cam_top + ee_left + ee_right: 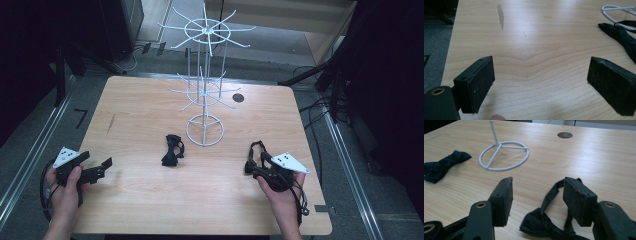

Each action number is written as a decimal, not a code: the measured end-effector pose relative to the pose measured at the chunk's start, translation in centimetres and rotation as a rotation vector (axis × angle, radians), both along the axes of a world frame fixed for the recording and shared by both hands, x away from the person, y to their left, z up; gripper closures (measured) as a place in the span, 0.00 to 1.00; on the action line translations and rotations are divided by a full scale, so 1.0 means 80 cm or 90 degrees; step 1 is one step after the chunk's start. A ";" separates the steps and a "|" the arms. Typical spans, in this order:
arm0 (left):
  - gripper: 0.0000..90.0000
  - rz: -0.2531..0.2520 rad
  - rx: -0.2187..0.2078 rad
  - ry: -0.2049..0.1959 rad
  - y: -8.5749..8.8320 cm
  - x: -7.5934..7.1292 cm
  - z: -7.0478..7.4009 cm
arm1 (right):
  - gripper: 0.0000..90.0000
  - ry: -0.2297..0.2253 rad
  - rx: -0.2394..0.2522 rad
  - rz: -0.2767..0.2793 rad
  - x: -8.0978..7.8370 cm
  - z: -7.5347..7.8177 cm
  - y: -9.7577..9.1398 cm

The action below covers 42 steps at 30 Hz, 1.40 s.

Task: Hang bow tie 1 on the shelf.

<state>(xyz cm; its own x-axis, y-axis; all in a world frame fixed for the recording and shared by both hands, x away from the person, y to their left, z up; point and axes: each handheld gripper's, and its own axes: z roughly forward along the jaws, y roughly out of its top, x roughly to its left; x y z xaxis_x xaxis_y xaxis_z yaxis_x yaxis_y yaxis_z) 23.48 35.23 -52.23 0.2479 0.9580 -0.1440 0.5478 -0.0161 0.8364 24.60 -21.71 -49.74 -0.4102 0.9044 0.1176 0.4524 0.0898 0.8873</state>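
A black bow tie (172,150) (441,166) (624,37) lies on the wooden table (150,200), in front of the white wire rack's ring base (205,131) (504,156). A second black bow tie (256,150) (541,222) sits low between the jaws of my right gripper (252,165) (539,181). The pads stand apart and do not press on it. Its strap loops up behind one jaw; I cannot tell if it hangs there. My left gripper (102,167) (541,65) rests open near the table's left edge with nothing between its jaws.
The white wire rack (206,60) rises at mid-table with two tiers of bare spokes. A round cable hole (238,97) (564,135) lies to its right. Dark stands and cables surround the table on the floor.
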 end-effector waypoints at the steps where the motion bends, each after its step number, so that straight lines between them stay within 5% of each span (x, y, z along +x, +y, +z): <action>1: 0.09 0.000 0.000 0.000 0.000 0.000 0.000 | 0.47 0.003 0.001 0.000 0.001 0.001 0.004; 15: 0.09 -0.003 -0.002 0.002 0.000 0.000 0.000 | 0.48 0.003 0.025 0.045 0.011 0.013 0.058; 42: 0.09 -0.003 -0.003 0.004 0.000 0.000 0.000 | 0.48 0.013 0.025 0.083 0.027 0.009 0.116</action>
